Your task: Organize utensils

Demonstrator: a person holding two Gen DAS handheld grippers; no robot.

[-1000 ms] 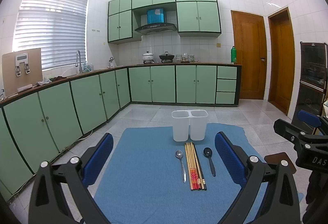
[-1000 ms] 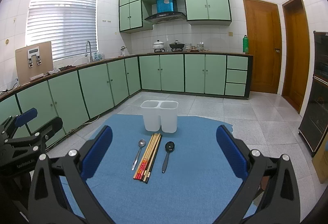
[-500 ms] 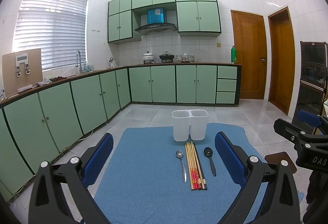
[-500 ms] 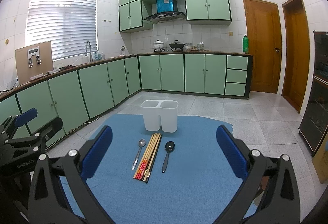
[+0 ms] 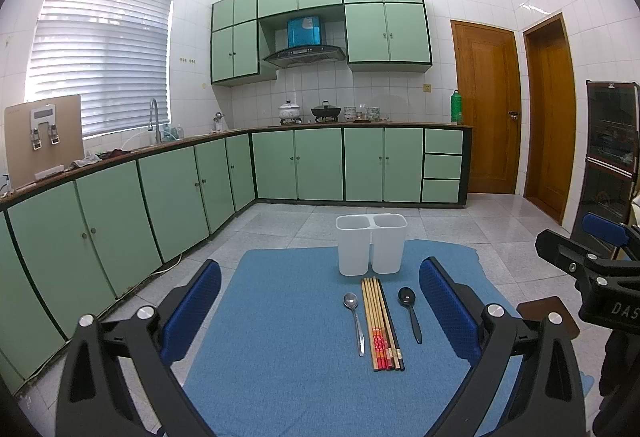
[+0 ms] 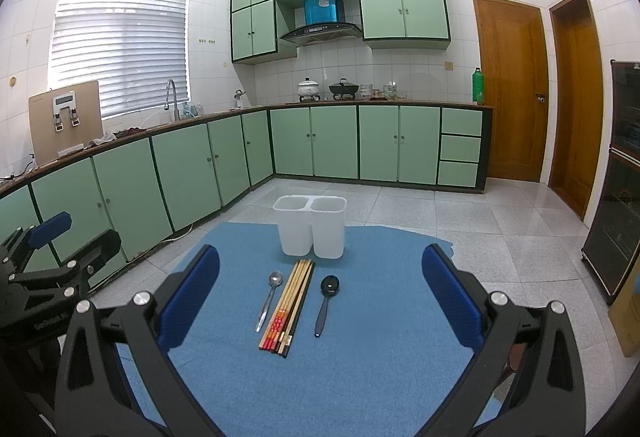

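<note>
Both tongs spread wide, nothing between them: left gripper (image 5: 320, 309) and right gripper (image 6: 320, 293) hover side by side over the near edge of the blue mat (image 6: 380, 357), looks like a start pose, nothing picked yet. Utensils laid in a neat row, handles toward the grippers, likely for easy pinching: silver spoon (image 6: 269, 299) at 9 o'clock of the chopsticks (image 6: 292, 305), black spoon (image 6: 326, 301) at 3 o'clock, small gaps between. White two-bin holder (image 6: 310, 227) stands upright at 12 o'clock, just beyond the chopstick tips, both bins look empty from here. Thin flat handles, probably need a low pinch.
</note>
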